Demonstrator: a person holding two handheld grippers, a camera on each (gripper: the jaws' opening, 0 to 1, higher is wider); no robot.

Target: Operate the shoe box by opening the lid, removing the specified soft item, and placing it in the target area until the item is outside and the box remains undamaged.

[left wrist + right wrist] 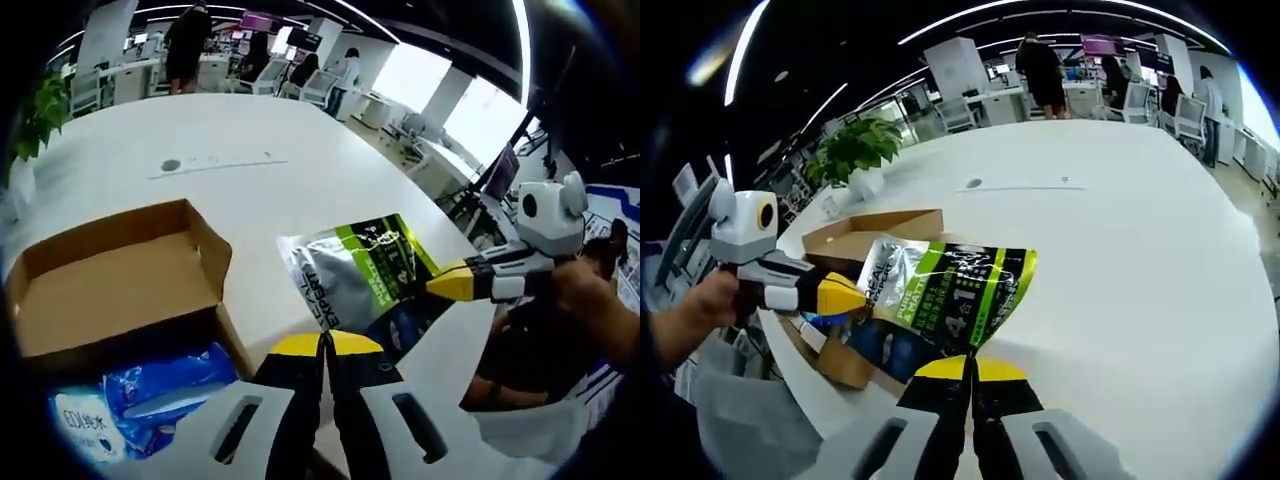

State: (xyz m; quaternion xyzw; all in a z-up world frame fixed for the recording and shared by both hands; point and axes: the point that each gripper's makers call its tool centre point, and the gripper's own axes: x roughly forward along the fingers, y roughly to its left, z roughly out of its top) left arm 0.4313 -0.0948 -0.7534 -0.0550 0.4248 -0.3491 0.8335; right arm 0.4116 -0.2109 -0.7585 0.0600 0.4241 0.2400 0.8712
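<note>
in the left gripper view the left hand-held gripper (322, 345) rises from 6 o'clock with its yellow-tipped jaws pressed together on nothing. at 9 o'clock the open cardboard shoe box (120, 290) sits on the white tabletop (300, 160), its lid flap standing up, and blue soft packs (150, 395) lie inside near 7 o'clock. just right of the box, toward 4 o'clock from the view's centre, lies the green, silver and black pouch (355, 270), outside the box. the right hand-held gripper (440, 285) comes in from 3 o'clock, a hand (590, 300) behind it, its yellow tips pinching the pouch's edge.

in the right gripper view the right hand-held gripper (968, 368) comes up from 6 o'clock, jaws closed on the lower edge of the pouch (940, 300). the shoe box (865, 235) lies behind the pouch at 9 o'clock. the left hand-held gripper (845, 295) enters from 9 o'clock, held by a hand (700, 310). a potted plant (855, 150) stands at 10 o'clock on the tabletop (1120, 230).
</note>
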